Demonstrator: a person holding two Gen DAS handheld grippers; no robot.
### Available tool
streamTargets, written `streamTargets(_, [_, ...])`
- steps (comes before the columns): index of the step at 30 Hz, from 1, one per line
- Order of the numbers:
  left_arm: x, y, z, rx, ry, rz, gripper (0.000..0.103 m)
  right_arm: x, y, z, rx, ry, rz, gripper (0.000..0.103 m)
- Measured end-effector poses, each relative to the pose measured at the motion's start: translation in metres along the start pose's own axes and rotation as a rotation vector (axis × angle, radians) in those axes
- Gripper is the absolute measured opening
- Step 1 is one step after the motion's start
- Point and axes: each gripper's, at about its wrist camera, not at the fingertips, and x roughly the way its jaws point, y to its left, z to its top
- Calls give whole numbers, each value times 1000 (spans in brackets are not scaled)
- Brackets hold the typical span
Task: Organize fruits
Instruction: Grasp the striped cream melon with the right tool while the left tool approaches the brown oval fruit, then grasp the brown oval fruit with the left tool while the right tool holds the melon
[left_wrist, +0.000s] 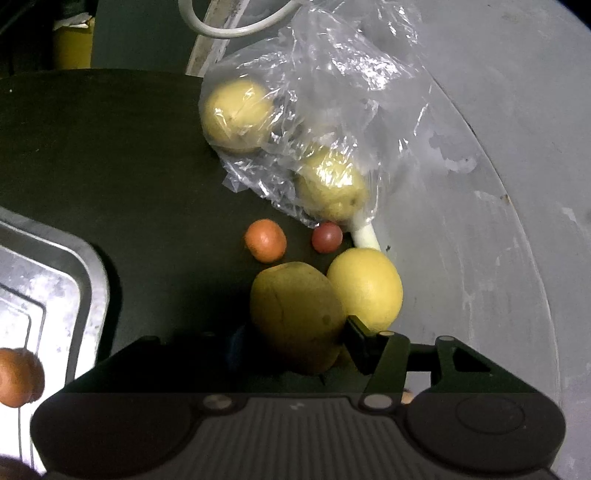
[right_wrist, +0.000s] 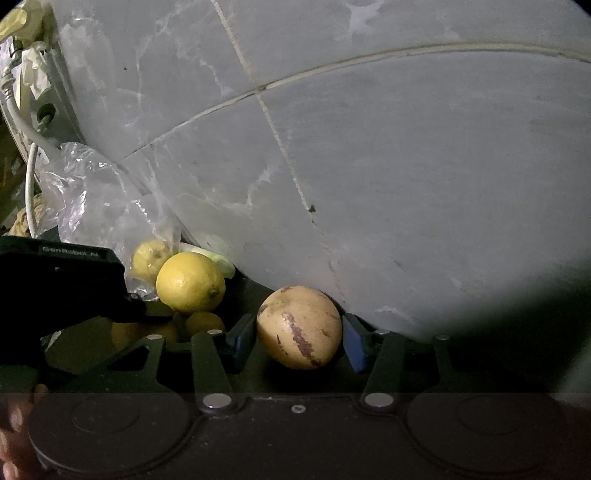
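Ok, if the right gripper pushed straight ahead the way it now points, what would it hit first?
The tan striped fruit, which already sits between the open right gripper fingers. Directly behind the fruit stands the grey tiled wall; the gap between them, if any, cannot be judged here.

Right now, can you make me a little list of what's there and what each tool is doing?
Left tool: around a dull yellow fruit, grip unclear
Right tool: open around a tan striped fruit
Lemon: loose on the dark counter
Plastic bag: holds two yellow fruits
Small fruits: orange one, red one
Metal tray: left side
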Motion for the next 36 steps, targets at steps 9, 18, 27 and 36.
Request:
streamTargets(9, [-13, 8, -23, 45, 1, -1, 59, -22, -6, -11, -24, 28, 4, 52])
streamTargets(18, [-39, 24, -53, 107, 35, -7, 59, -61, -11, -31, -113, 50, 43, 52])
streamTargets(27, [-64, 36, -86, 163, 78, -23, 59, -99, -13, -38, -189, -12, 44, 52])
streamTargets(36, [-84, 38, -120, 269, 131, -40, 59, -133, -21, -44, -213, -45, 5, 52])
